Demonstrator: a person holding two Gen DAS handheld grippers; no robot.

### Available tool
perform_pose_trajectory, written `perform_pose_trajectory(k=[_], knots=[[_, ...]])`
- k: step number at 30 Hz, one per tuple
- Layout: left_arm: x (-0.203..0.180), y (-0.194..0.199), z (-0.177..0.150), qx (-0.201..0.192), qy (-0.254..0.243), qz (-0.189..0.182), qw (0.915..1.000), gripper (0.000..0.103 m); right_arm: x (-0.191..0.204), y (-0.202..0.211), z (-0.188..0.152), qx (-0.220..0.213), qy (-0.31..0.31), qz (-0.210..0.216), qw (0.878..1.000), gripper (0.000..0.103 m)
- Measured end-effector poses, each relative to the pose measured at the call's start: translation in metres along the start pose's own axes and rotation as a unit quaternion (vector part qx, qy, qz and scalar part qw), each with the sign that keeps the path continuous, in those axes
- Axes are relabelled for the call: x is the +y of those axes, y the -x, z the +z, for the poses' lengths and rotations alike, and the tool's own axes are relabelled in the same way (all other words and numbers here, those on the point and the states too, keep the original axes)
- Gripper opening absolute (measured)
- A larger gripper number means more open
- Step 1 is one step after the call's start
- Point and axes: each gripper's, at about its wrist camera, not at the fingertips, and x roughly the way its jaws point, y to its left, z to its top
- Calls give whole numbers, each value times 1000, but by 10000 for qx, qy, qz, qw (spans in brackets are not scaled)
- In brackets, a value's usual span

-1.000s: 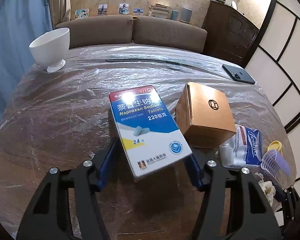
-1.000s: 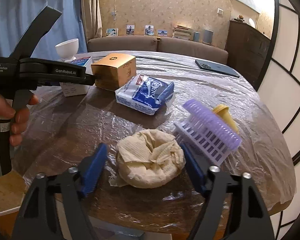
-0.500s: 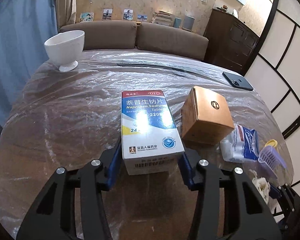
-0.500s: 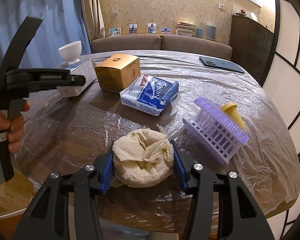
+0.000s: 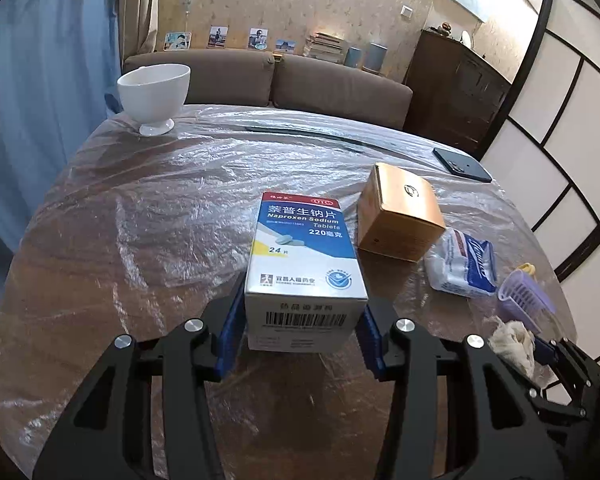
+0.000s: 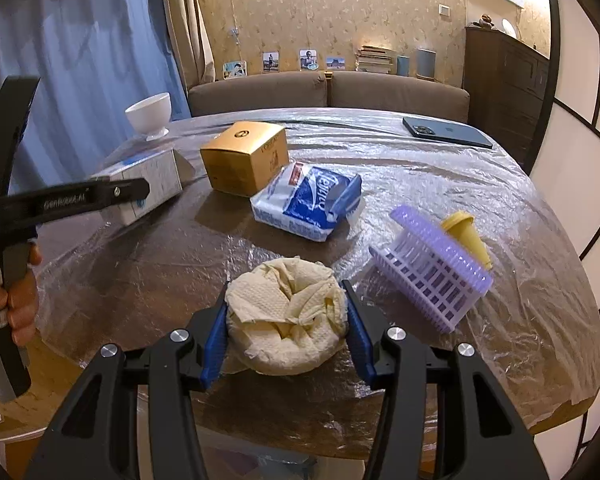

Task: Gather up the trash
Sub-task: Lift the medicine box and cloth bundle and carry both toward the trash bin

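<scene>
My left gripper [image 5: 300,332] is shut on a white and blue medicine box [image 5: 305,264], its near end between the blue pads, held level just over the table. The box also shows in the right wrist view [image 6: 148,188]. My right gripper [image 6: 286,328] is shut on a crumpled cream paper towel wad [image 6: 286,316] at the table's near edge. The wad also shows in the left wrist view [image 5: 514,338]. A purple slotted basket [image 6: 432,276] lies tipped on its side to the right of the wad.
A gold cardboard box [image 6: 246,156], a blue and white tissue pack [image 6: 312,202], a yellow cone [image 6: 466,236], a dark phone [image 6: 446,132] and a white footed bowl [image 5: 154,94] lie on the plastic-covered wooden table [image 6: 420,184]. A brown sofa stands behind.
My left gripper closed on the medicine box, which went from tilted to level. My right gripper closed on the paper towel wad.
</scene>
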Motion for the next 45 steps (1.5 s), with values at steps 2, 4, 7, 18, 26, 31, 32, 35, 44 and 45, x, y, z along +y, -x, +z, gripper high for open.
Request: perform_pose_trajectory(k=[2,4,7,18,26,31,32,35,44,45], knots=[[-1,5,-1,-47,-3,-24,10000,49,0,2,2,0,-10,28,10000,50],[-2,10,-1,-118,-12,-18,9999,49,-1,3,3,2,-27,48,10000,50],[-2,19,-1,-246,-16,-31,9997,49,0,4,5,4,-19,61,10000,50],[0,37,-9,-314,36,-109,9994,49,9,9,6,20,168,239,9996,50],[-5,44,-21,-246,-18,-115,9996,49,7,9,7,203,113,335,9992,50],[-10,51,-29,-212,-123,-178,9995,49,2,17,8,272,67,410,9988,50],[-11,52,-30,-203,-143,-195,9995,49,2,19,8,265,69,412,9988,50],[-13,56,-37,-141,-187,-246,9994,49,2,26,7,244,103,411,9988,50],[-18,71,-57,-95,-310,-383,9987,49,-2,37,-1,328,63,473,9983,50],[-19,73,-59,-76,-333,-404,9986,49,-2,38,-2,334,60,473,9983,50]])
